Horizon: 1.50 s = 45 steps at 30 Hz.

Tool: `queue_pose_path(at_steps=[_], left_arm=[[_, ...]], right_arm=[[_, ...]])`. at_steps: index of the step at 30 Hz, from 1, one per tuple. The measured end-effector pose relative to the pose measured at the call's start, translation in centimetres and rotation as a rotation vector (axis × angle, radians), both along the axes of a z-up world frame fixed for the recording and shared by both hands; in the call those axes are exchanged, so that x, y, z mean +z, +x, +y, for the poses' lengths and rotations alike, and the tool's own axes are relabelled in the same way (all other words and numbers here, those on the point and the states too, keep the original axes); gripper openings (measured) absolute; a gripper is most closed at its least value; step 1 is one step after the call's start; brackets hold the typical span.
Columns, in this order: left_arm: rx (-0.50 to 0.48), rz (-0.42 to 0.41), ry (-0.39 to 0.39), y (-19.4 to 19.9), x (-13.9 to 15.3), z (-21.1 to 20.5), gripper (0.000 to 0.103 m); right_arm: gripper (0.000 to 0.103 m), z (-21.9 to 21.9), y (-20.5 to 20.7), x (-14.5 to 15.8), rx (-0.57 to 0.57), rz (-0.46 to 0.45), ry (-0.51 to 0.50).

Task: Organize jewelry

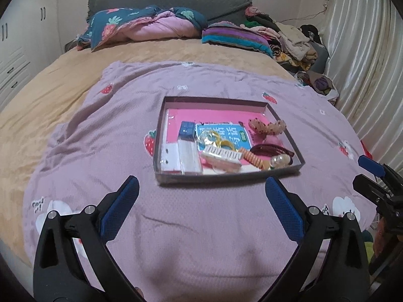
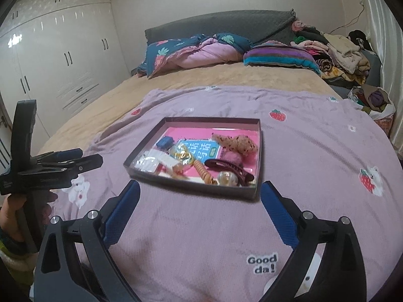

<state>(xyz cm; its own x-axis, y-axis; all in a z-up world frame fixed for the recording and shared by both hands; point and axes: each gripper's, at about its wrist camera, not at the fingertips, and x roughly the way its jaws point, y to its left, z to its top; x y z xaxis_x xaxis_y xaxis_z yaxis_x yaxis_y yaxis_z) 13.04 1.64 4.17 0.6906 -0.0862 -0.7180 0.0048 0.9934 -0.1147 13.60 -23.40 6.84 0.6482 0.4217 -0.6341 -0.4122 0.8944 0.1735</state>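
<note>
A shallow dark box tray (image 1: 226, 175) (image 2: 191, 183) lies on a lilac strawberry blanket (image 1: 126, 130) (image 2: 314, 151). Inside it are a pink booklet, a blue card (image 1: 221, 136), a dark red hair claw (image 1: 272, 149) (image 2: 226, 167), an orange spiral hair tie (image 1: 252, 158) (image 2: 202, 171), a spotted scrunchie (image 1: 267, 127) (image 2: 236, 142), a white comb (image 1: 223, 153) and a gold ring bag (image 2: 181, 154). My left gripper (image 1: 201, 183) is open and empty just short of the tray's near wall. My right gripper (image 2: 200, 188) is open and empty at the tray's near right corner.
The bed's tan sheet (image 1: 63, 80) lies around the blanket. Pillows and a folded quilt (image 1: 151, 25) are at the headboard, a clothes pile (image 1: 289, 42) at the far right. White wardrobes (image 2: 63, 50) stand left, curtains (image 1: 365, 63) right. Each gripper shows at the other view's edge.
</note>
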Motion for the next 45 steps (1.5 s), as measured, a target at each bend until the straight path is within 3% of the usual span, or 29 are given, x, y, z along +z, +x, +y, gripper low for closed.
queue_pose_path(at_steps=[19, 45], left_arm=[[0.016, 0.049, 0.013, -2.9, -4.3, 0.1, 0.094], [0.007, 0.058, 0.012, -3.0, -4.5, -0.5, 0.094]], right_arm=[[0.099, 0.4, -2.5, -4.4, -0.005, 0.072, -0.041], [0.099, 0.1, -2.4, -4.6, -0.013, 0.092, -0.034]])
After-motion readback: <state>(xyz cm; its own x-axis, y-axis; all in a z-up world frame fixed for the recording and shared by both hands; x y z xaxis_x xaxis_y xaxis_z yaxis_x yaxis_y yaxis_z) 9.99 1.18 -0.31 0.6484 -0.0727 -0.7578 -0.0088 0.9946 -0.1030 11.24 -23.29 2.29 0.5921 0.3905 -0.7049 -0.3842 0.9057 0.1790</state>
